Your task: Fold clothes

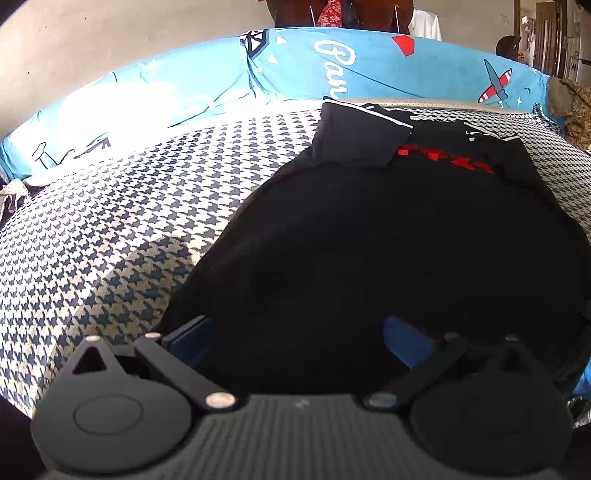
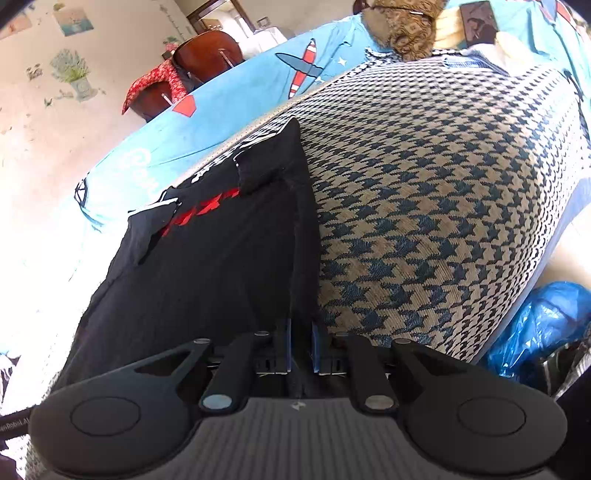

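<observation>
A black T-shirt [image 1: 369, 240] with a red print [image 1: 443, 158] lies flat on the houndstooth cover [image 1: 110, 221], both white-trimmed sleeves folded in over the chest. My left gripper [image 1: 299, 332] stands open at the shirt's near hem, its blue pads [image 1: 192, 336] wide apart over the cloth. In the right wrist view the same T-shirt [image 2: 221, 258] runs away from me, its right edge along the cover [image 2: 443, 203]. My right gripper [image 2: 301, 343] is shut on the near right corner of the hem, with black fabric pinched between its pads [image 2: 286, 343].
A blue sheet with plane prints [image 1: 406, 70] borders the cover at the back. A brown patterned bundle [image 2: 406, 29] lies at the far end. A blue plastic bag [image 2: 543, 325] sits low on the right. A wooden chair with red floral cloth [image 2: 166, 81] stands by the wall.
</observation>
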`<state>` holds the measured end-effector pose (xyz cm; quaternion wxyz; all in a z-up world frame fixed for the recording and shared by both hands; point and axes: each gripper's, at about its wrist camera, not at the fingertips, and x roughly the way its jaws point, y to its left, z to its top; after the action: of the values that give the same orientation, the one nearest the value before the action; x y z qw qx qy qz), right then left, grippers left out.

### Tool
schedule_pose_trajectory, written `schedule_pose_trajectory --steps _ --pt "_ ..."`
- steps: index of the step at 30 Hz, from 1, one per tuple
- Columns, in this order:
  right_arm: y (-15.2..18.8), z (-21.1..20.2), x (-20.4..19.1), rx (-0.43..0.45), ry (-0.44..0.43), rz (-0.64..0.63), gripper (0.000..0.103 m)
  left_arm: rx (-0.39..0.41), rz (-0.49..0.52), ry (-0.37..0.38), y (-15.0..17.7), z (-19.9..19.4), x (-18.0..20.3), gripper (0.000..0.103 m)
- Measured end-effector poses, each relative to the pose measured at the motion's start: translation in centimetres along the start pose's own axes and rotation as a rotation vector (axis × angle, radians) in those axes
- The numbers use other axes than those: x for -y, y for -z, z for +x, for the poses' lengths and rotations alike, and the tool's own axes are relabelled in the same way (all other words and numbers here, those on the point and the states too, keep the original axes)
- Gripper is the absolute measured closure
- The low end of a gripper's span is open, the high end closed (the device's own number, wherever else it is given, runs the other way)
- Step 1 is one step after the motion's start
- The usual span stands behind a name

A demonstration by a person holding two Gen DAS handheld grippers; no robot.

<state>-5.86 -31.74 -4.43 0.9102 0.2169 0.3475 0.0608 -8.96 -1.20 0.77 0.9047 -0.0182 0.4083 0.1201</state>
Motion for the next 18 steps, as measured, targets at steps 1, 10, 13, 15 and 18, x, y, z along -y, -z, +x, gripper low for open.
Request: schedule_pose_trajectory --steps 1,10,13,15,18 --pt "0.1 0.1 -0.1 0.002 -0.002 -0.001 0.087 -0.001 -0.006 0.003 0.0 0.0 -0.1 0.0" --pt "0.6 -0.1 -2.4 0.013 0.054 -0.161 0.091 0.011 -0.002 -0.008 0.0 -0.2 -0.3 0.0" --pt "0.5 -0.4 -3.6 0.021 0.031 -0.199 0.092 0.007 -0.024 -0.009 -0.2 -0.1 -0.8 0.0" --pt "0.6 -0.7 -4.6 0.027 0.005 -0.231 0.092 0.017 -0.028 -0.008 -0.2 -0.3 -1.0 0.0" --pt "0.5 -1.2 -6.1 0.033 -0.047 -0.258 0.093 0.02 -0.024 -0.013 -0.3 -0.3 -1.1 0.0"
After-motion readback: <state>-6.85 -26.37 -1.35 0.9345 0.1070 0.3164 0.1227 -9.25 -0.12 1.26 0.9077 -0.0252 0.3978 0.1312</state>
